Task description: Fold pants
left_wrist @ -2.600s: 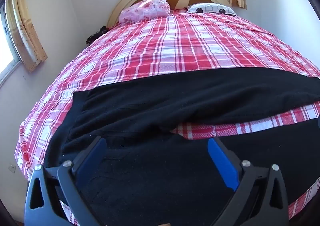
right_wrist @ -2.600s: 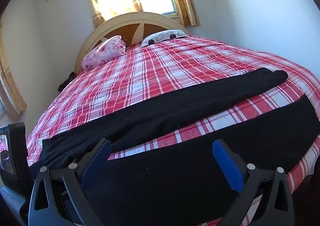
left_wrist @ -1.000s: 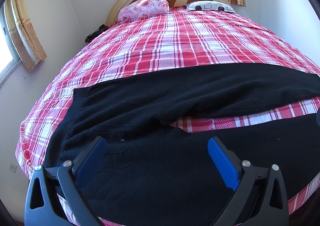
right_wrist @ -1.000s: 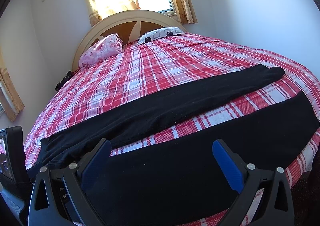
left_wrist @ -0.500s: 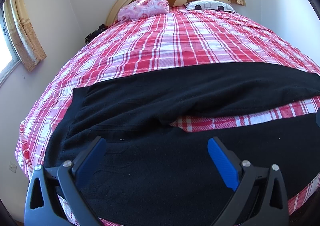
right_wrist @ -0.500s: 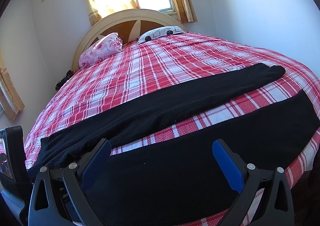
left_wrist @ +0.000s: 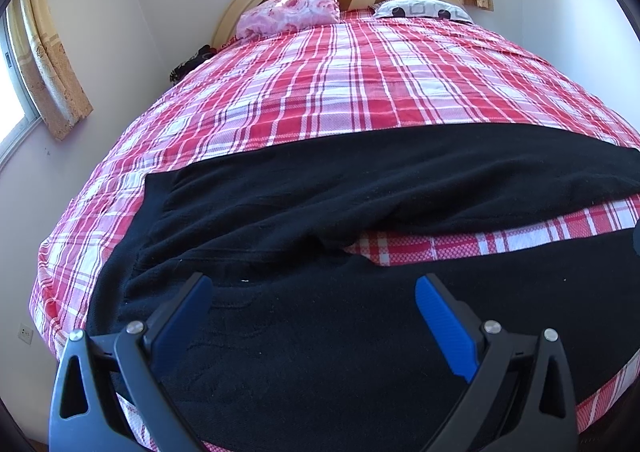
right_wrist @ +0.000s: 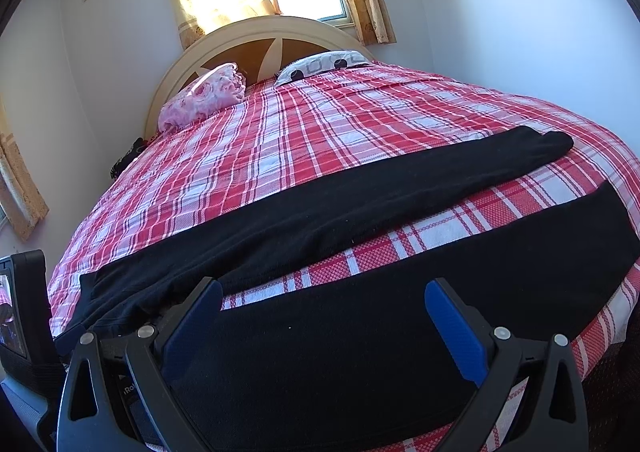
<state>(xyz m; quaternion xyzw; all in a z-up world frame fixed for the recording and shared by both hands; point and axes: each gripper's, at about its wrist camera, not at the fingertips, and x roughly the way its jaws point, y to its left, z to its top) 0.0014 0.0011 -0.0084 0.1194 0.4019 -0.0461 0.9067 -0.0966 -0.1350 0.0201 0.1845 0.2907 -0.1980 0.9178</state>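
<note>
Black pants (right_wrist: 360,208) spread flat across bed (left_wrist: 360,84), legs apart, waistband toward 9 o'clock. Best move: pinch the near leg's edge at two points, lift evenly, lay it onto the far leg. Left claw (left_wrist: 310,292) and right claw (right_wrist: 322,294) hover low over near leg, jaws wide, empty.

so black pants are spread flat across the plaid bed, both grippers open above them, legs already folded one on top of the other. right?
Not the last part. In the right wrist view the pants lie with both legs apart, a strip of the plaid bed cover showing between them. The rest holds: left gripper and right gripper are both open and empty above the fabric.
</note>
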